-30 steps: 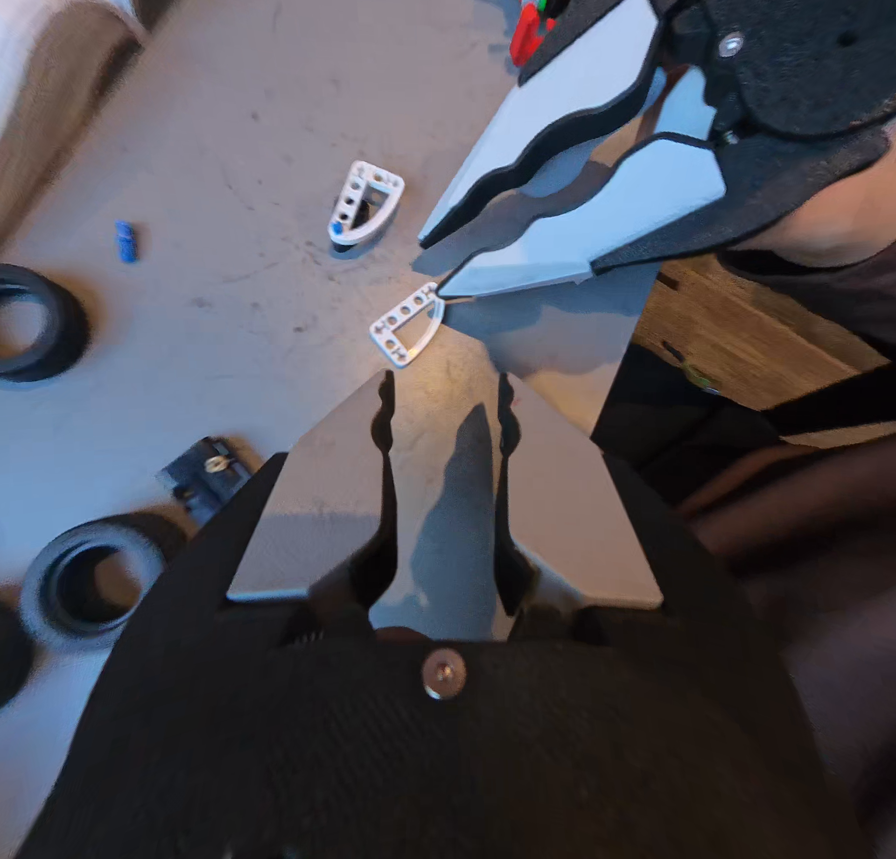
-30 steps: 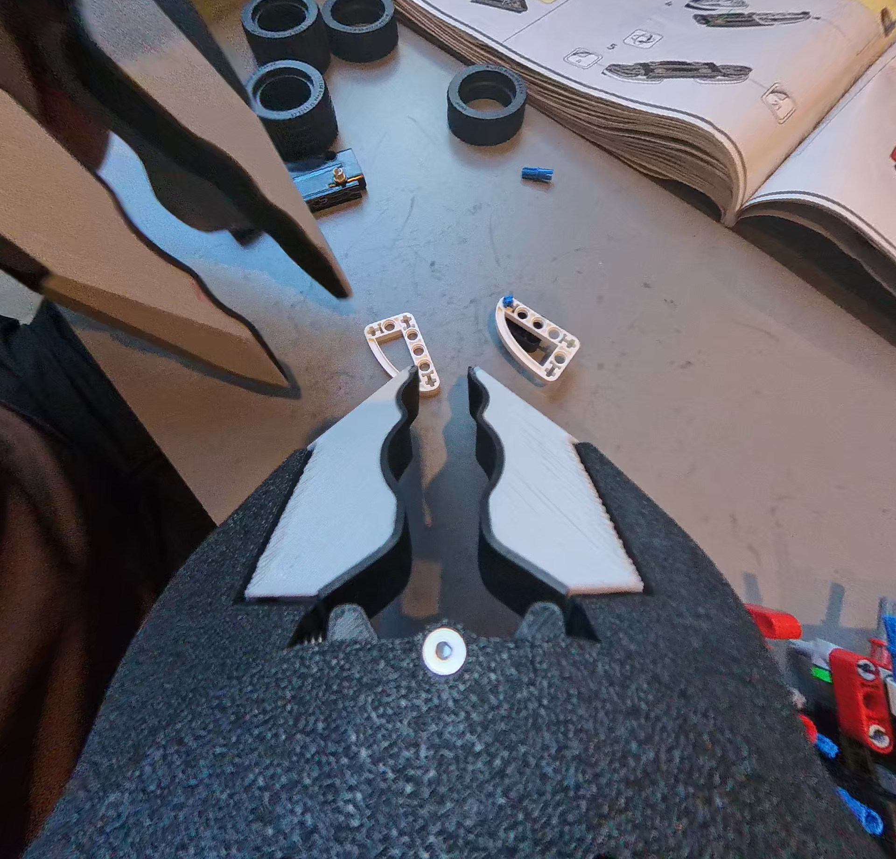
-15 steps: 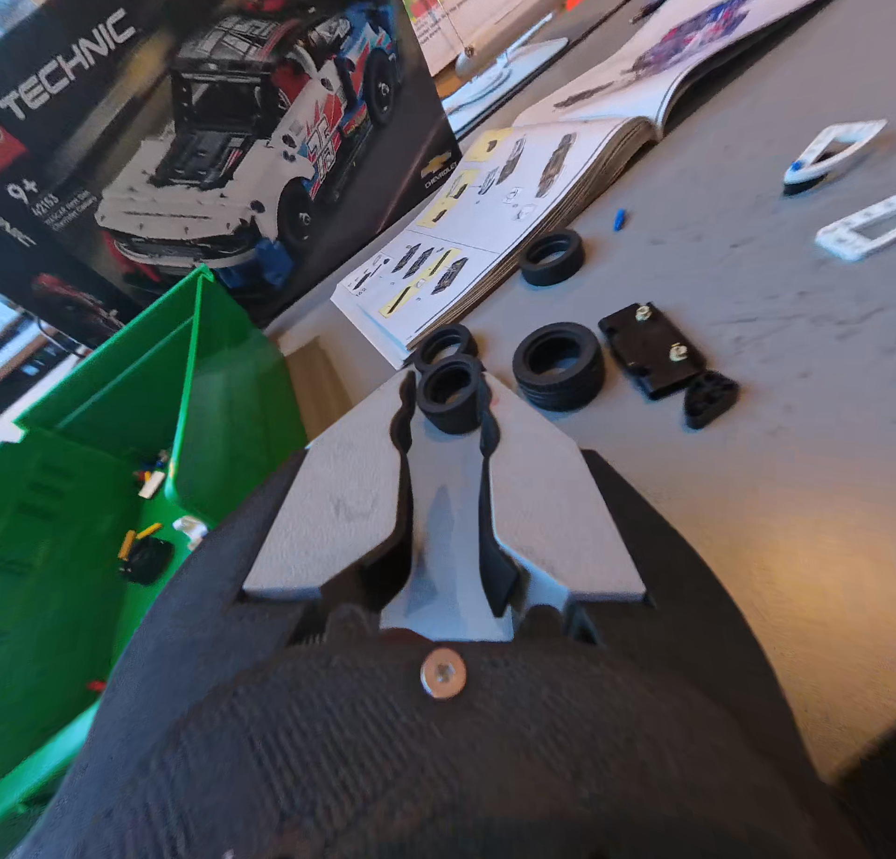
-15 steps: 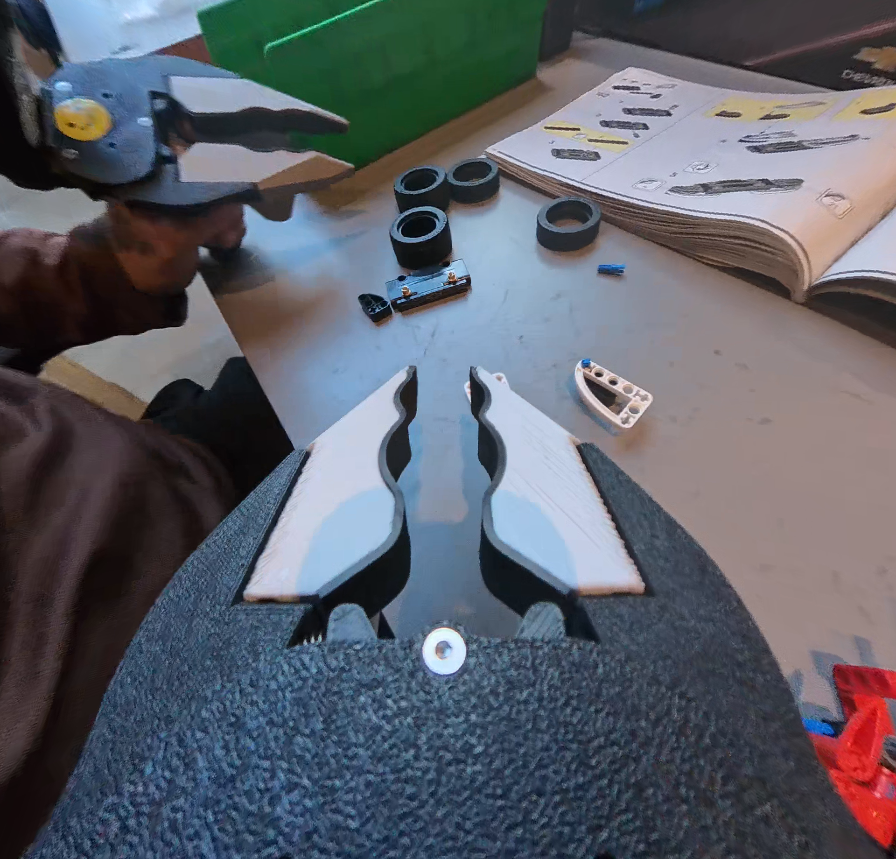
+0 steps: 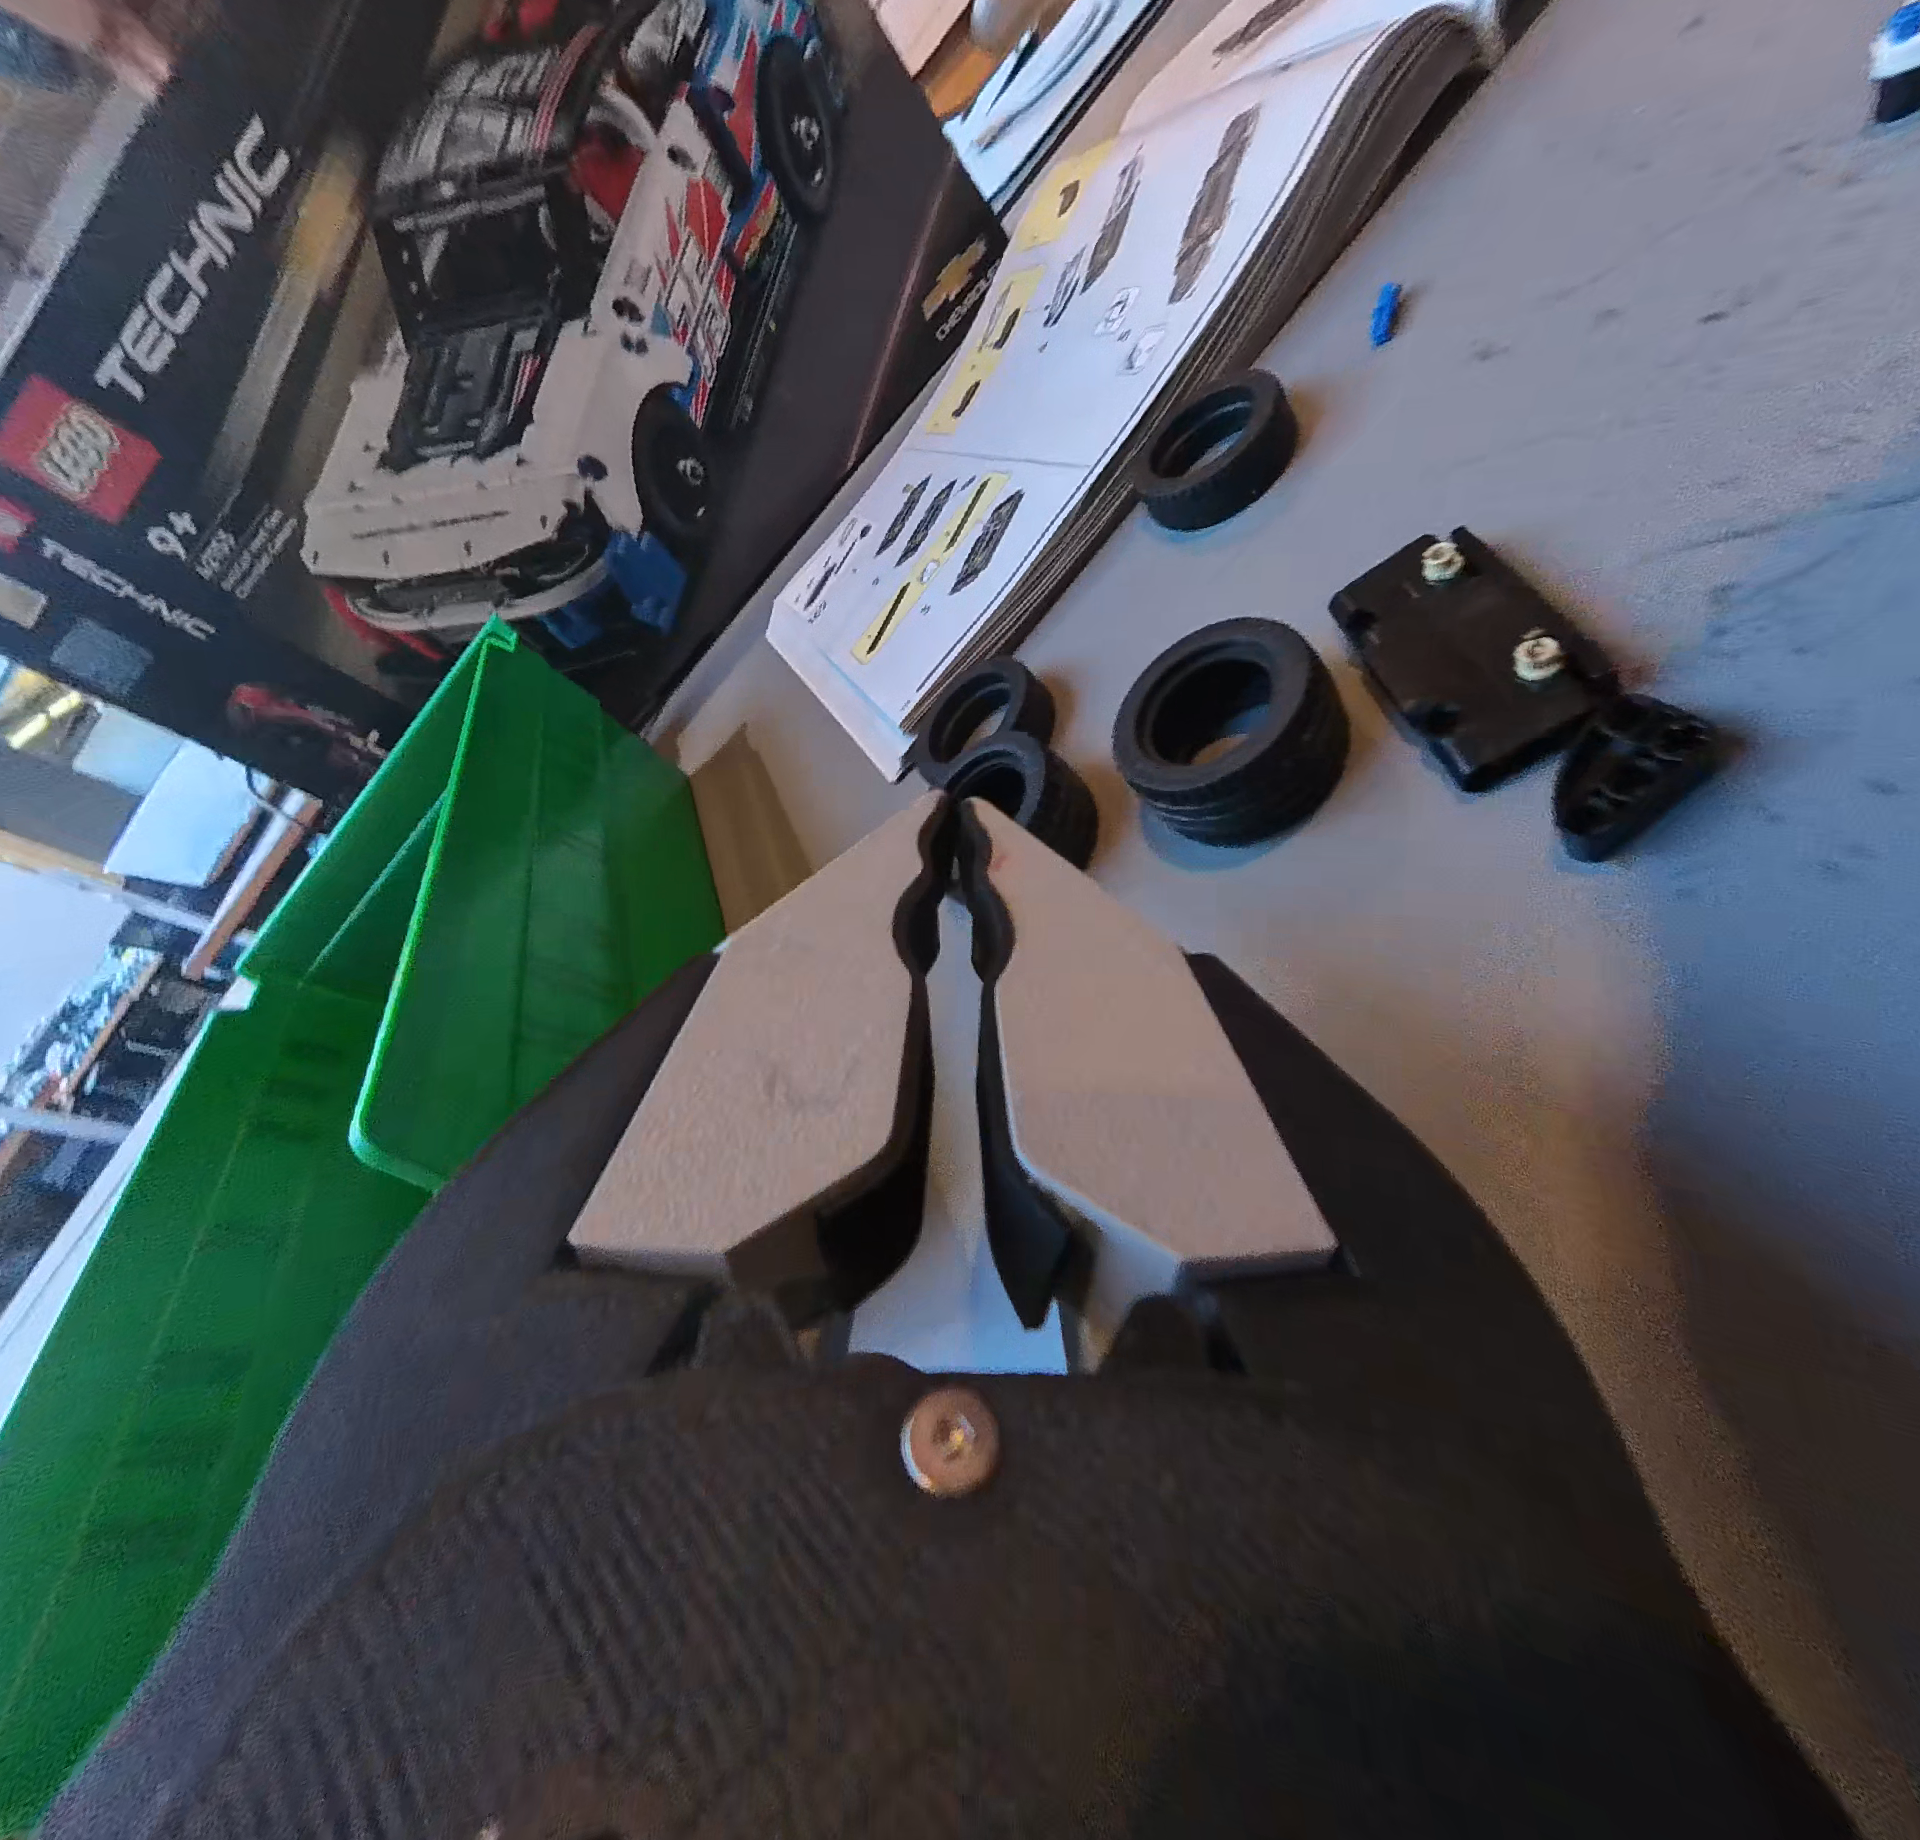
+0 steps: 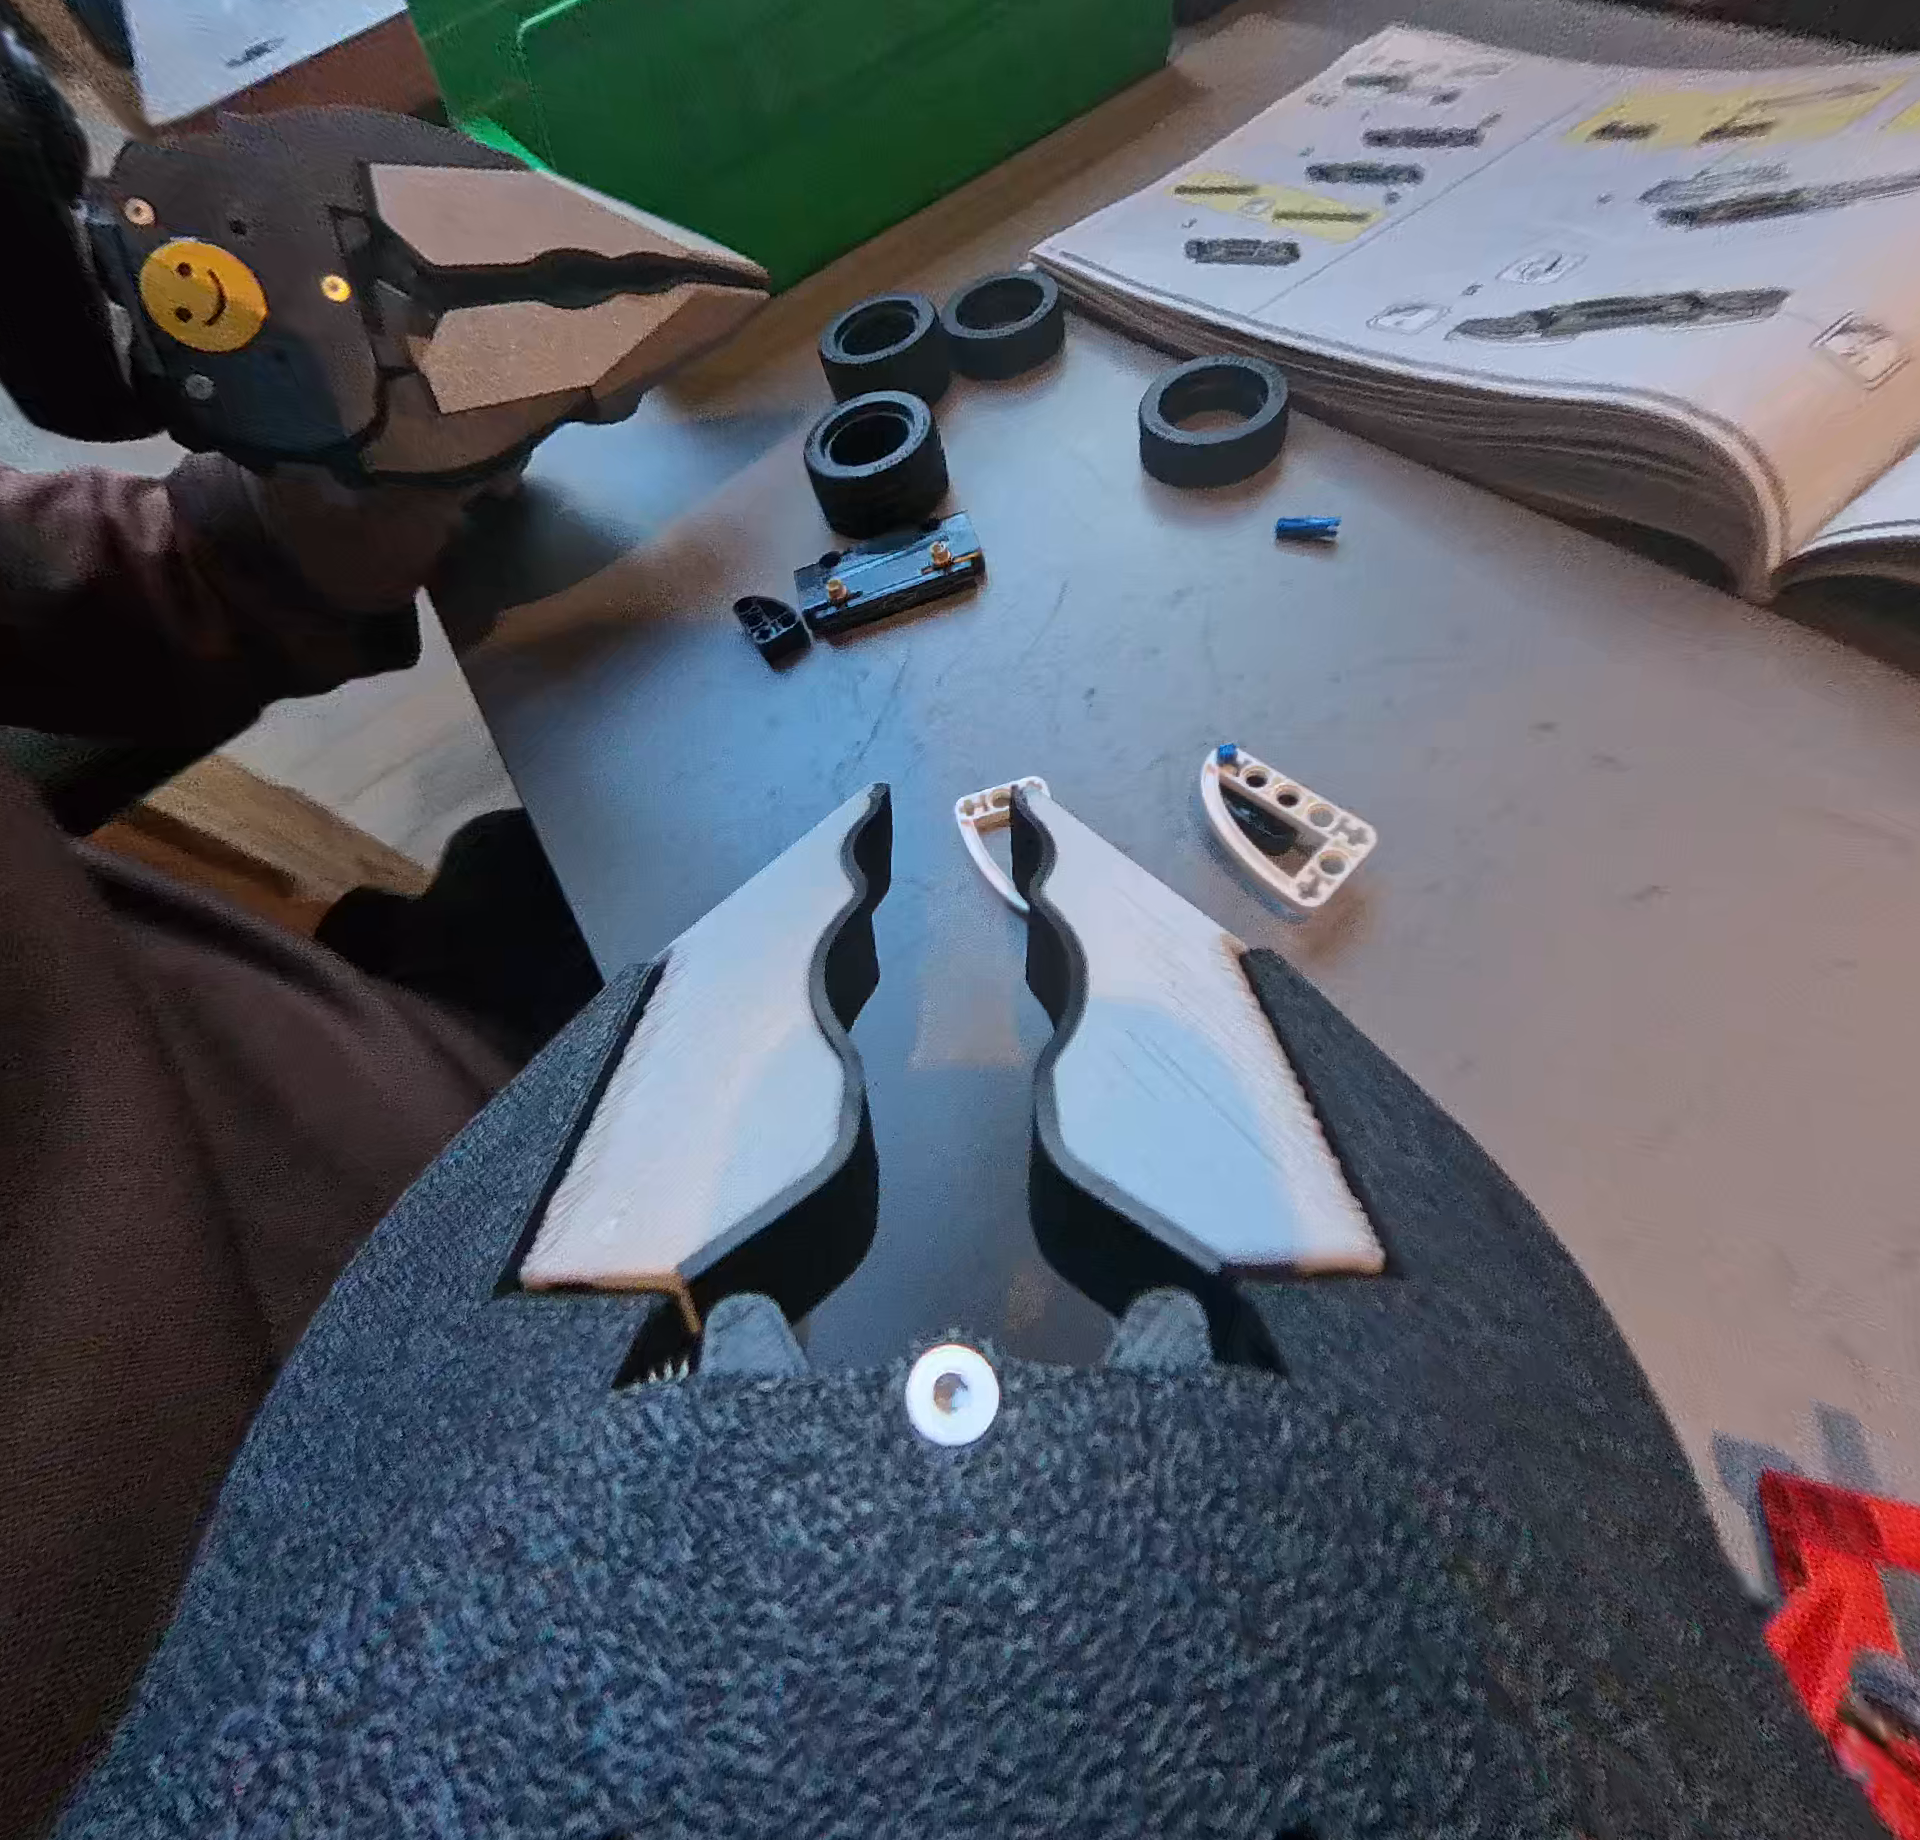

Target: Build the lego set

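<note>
Lego set in loose parts on the grey bench, far from built by the look of it. Looks like an early step: fetching one of two white pieces. Right tool spread and empty, hovering with one fingertip over the flat white frame, partly hiding it; touching or not, cannot tell. Just beside that, a second white curved piece with a small blue pin at its tip. Left tool pressed together, pinching nothing visible, held off by the bench edge near the green bin, well apart from the white pieces. Next move probably calls for shifting the right tool sideways to put the thin frame between the fingers, then squeezing on its edges; flat and light, so likely to slide or tip rather than lift cleanly. Farther along the bench: four black tyres, two of them touching, a black plate with two tan pins, a small black piece just beside it, and a loose blue pin. Open instruction booklet at the far side, red parts at the near right corner. Surface scuffed and matte, lit warm in patches. Behind the bin, the set's box with a racing car pictured on it; beyond, a blurred room with pale daylight. Dark sleeve at the left edge.
</note>
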Demonstrator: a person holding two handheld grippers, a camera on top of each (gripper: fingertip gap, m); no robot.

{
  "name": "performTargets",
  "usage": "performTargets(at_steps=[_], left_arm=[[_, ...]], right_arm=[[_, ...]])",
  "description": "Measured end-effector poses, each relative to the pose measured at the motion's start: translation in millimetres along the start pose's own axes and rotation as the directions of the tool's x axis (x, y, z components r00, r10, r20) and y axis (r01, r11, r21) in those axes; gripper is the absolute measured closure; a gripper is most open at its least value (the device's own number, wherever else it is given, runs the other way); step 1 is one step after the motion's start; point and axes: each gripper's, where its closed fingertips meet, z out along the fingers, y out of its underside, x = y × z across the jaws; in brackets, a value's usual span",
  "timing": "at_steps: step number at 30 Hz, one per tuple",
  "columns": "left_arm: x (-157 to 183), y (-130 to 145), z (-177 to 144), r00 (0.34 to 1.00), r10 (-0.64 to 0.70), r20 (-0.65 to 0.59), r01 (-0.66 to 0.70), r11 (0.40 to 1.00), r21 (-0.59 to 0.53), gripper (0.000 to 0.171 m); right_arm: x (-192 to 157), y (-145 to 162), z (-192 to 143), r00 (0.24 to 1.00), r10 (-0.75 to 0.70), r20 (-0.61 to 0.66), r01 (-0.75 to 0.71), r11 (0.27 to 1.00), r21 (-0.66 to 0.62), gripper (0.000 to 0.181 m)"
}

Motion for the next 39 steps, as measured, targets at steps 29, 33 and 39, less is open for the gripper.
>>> performTargets(at_steps=[29,33,39], left_arm=[[82,-4,-27,0.784,-0.151,-0.603,0.094,0.988,-0.124,0.140],[94,-14,-35,0.728,-0.163,-0.666,0.121,0.987,-0.110,0.139],[101,-11,-37,0.644,-0.222,-0.732,0.138,0.975,-0.174,0.140]], right_arm=[[4,33,29,0.888,-0.405,0.218,0.460,0.802,-0.382,0.158],[-5,33,29,0.843,-0.484,0.237,0.538,0.778,-0.325,0.158],[-6,29,23,0.809,-0.561,0.176,0.588,0.766,-0.260,0.157]])
